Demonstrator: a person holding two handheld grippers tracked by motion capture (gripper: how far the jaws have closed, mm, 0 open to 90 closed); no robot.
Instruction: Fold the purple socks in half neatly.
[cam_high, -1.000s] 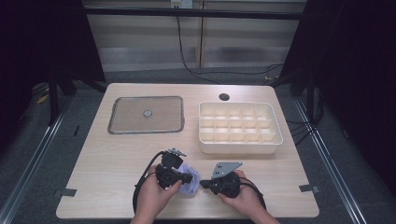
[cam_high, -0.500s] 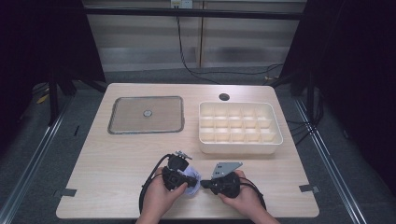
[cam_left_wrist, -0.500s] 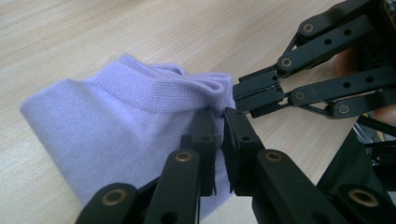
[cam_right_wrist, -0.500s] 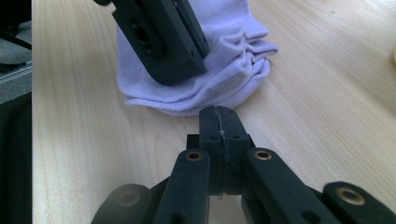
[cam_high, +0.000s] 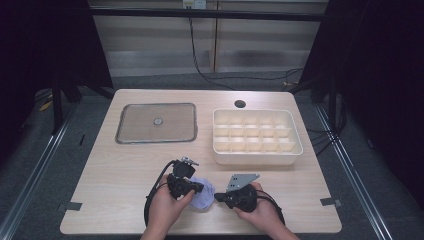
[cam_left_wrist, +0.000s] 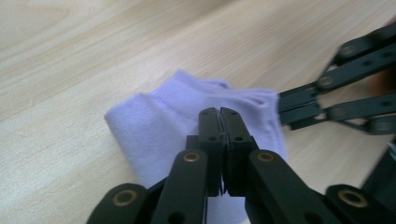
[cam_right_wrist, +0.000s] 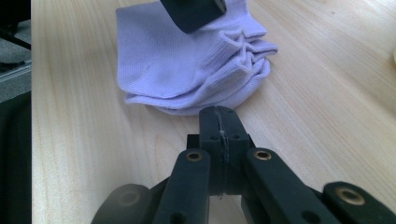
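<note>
A folded lavender sock (cam_high: 204, 197) lies near the table's front edge, between my two grippers. In the left gripper view the sock (cam_left_wrist: 154, 126) sits under my left gripper (cam_left_wrist: 219, 113). Its jaws have just been closing and now meet, with no fabric seen between them. The tip rests over the sock's top (cam_right_wrist: 187, 60). My right gripper (cam_right_wrist: 218, 112) is shut just short of the sock's near edge, with nothing in it. From above, the left gripper (cam_high: 199, 187) comes from the left and the right gripper (cam_high: 218, 197) from the right.
A white compartment box (cam_high: 257, 157) stands at the back right. A flat grey tray (cam_high: 135, 134) with a small knob lies at the back left. A round hole (cam_high: 240, 104) is in the tabletop near the far edge. Cables trail from both grippers.
My left hand has shifted slightly at the sock. The right hand and the sock stay where they were.
</note>
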